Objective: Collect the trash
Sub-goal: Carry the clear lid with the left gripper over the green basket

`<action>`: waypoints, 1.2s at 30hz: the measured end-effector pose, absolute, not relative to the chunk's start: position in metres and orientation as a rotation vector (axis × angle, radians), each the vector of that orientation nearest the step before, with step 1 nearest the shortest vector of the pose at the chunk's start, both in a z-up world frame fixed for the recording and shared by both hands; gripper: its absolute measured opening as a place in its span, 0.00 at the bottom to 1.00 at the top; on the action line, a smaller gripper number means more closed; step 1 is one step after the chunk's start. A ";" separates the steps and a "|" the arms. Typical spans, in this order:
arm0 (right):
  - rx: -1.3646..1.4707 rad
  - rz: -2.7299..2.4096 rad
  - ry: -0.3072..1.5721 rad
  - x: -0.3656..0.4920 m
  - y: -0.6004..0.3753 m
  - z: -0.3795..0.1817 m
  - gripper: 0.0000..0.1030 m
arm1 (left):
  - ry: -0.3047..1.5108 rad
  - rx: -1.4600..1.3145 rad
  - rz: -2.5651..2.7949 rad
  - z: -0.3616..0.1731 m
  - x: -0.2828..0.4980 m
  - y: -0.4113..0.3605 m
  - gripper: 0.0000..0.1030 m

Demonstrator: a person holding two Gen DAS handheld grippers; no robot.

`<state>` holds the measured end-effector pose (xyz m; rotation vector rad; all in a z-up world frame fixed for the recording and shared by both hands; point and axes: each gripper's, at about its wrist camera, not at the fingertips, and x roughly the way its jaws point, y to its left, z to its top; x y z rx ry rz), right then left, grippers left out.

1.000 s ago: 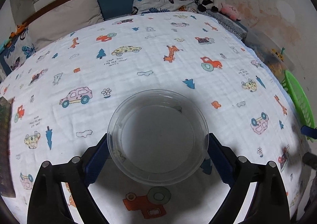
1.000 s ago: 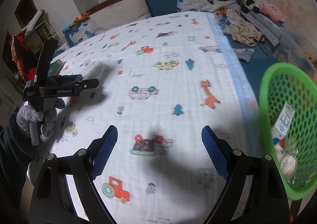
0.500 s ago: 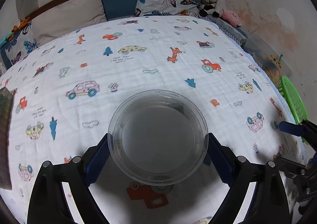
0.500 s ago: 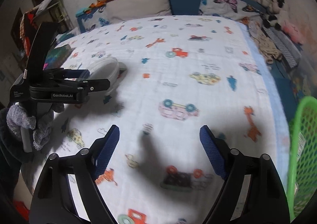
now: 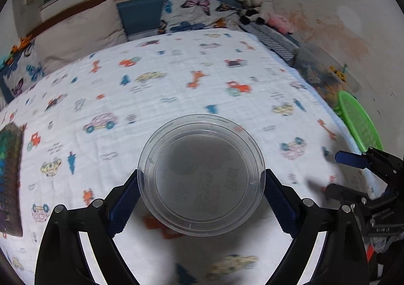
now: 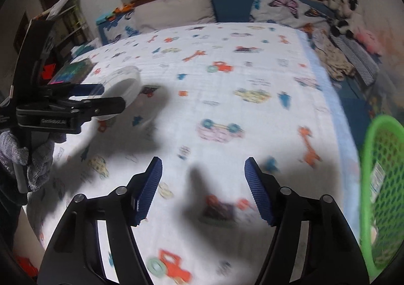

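My left gripper (image 5: 201, 196) is shut on a clear round plastic container (image 5: 201, 174) and holds it above the bed, its open side facing the camera. In the right wrist view the same container (image 6: 125, 85) shows at the left, held by the left gripper (image 6: 101, 98) in a gloved hand. My right gripper (image 6: 203, 189) is open and empty above the bedspread; it also shows at the right edge of the left wrist view (image 5: 353, 166). A green mesh basket (image 6: 381, 184) with some trash inside stands at the right, also seen in the left wrist view (image 5: 358, 118).
The bed has a white cartoon-print spread (image 5: 176, 88). Pillows (image 5: 80, 32) and plush toys (image 5: 257, 7) lie at the headboard. A dark patterned item (image 5: 10, 174) lies at the bed's left edge. Clothes (image 6: 333, 58) lie along the right side.
My left gripper has lifted the container and swung right, toward the basket. My right gripper has drifted left and its jaws stand narrower than before.
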<state>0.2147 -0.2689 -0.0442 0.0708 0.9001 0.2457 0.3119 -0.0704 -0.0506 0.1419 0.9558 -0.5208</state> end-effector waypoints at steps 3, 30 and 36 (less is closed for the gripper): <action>0.106 0.205 0.883 0.200 -0.294 -0.038 0.62 | 0.948 0.150 -0.567 -0.042 0.302 -0.092 0.87; 0.330 -0.298 0.748 0.070 -0.535 -0.008 0.58 | 0.960 0.360 -0.933 -0.018 0.221 -0.377 0.87; 0.381 -0.318 0.753 0.062 -0.550 -0.020 0.58 | 1.012 0.397 -0.946 -0.034 0.212 -0.417 0.87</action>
